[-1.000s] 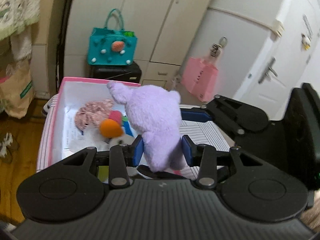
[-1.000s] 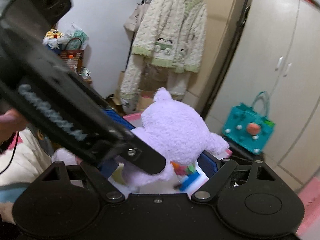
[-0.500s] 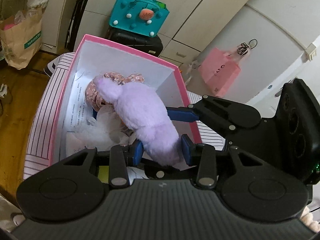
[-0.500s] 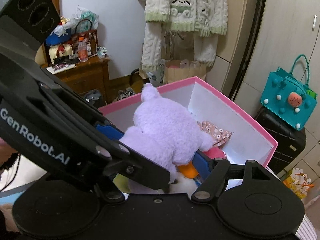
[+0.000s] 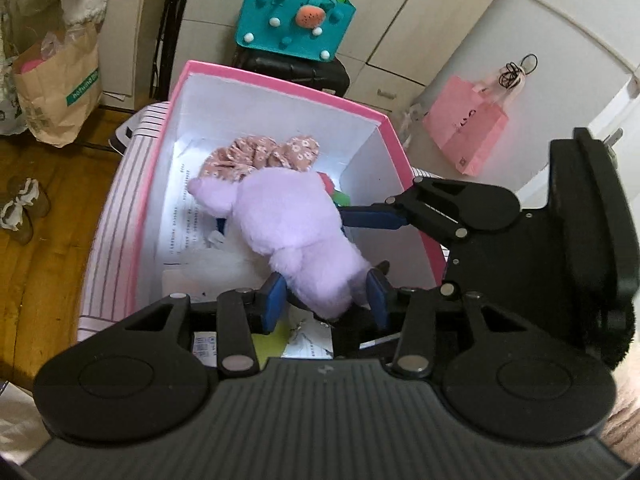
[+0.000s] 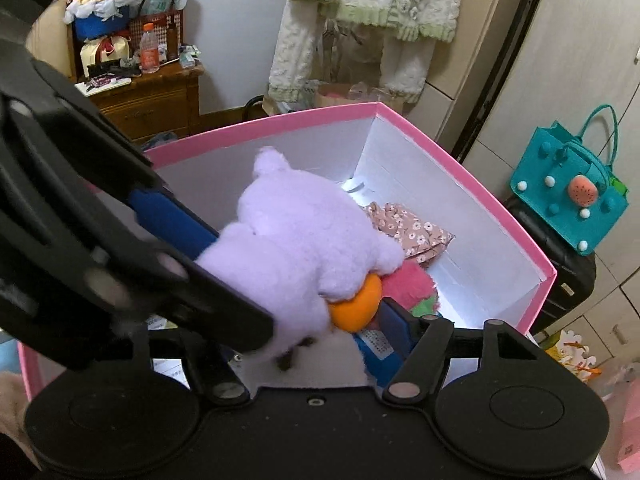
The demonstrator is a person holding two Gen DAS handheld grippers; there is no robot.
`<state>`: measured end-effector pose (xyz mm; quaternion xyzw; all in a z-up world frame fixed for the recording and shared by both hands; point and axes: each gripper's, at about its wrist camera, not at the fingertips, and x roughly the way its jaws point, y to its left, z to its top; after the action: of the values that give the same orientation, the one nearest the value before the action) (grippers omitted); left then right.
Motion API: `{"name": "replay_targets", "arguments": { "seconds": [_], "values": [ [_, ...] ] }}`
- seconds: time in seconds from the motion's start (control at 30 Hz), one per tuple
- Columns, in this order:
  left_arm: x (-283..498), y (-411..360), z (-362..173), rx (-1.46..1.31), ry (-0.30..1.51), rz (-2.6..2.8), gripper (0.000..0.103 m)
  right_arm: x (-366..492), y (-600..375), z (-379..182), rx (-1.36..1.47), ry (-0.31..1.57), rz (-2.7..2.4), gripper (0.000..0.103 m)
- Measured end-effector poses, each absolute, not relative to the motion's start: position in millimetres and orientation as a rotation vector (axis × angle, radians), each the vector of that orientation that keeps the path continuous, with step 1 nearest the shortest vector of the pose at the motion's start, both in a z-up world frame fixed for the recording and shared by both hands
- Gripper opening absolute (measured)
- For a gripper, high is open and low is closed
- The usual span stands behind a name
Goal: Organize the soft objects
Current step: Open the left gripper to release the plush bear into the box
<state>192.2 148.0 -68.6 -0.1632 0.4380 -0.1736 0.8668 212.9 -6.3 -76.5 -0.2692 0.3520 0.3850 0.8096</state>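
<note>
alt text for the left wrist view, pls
The left gripper, jaws opening, has a purple plush toy between its pads, lowered into a pink box over floral fabric. The right gripper's blue finger reaches in from the right.

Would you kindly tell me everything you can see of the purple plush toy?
The purple plush toy is a pale lilac, fluffy stuffed animal with rounded ears and stubby limbs. It lies tipped over inside the pink box, resting on the other soft things there: a floral fabric piece behind it and an orange ball under it. Its lower end sits between the left gripper jaws, which are opening. The right gripper straddles its body, jaws closing.
</note>
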Motion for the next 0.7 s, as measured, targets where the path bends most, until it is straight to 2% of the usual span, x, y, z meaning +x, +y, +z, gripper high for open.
{"name": "replay_targets", "arguments": {
  "seconds": [0.37, 0.7],
  "values": [
    [172, 144, -59, -0.225, 0.826, -0.303, 0.042, 200, -34, -63, -0.461, 0.738, 0.892, 0.076],
    [166, 131, -55, -0.136, 0.789, -0.280, 0.040, 168, -74, -45, -0.347, 0.634, 0.864, 0.076]
  ]
}}
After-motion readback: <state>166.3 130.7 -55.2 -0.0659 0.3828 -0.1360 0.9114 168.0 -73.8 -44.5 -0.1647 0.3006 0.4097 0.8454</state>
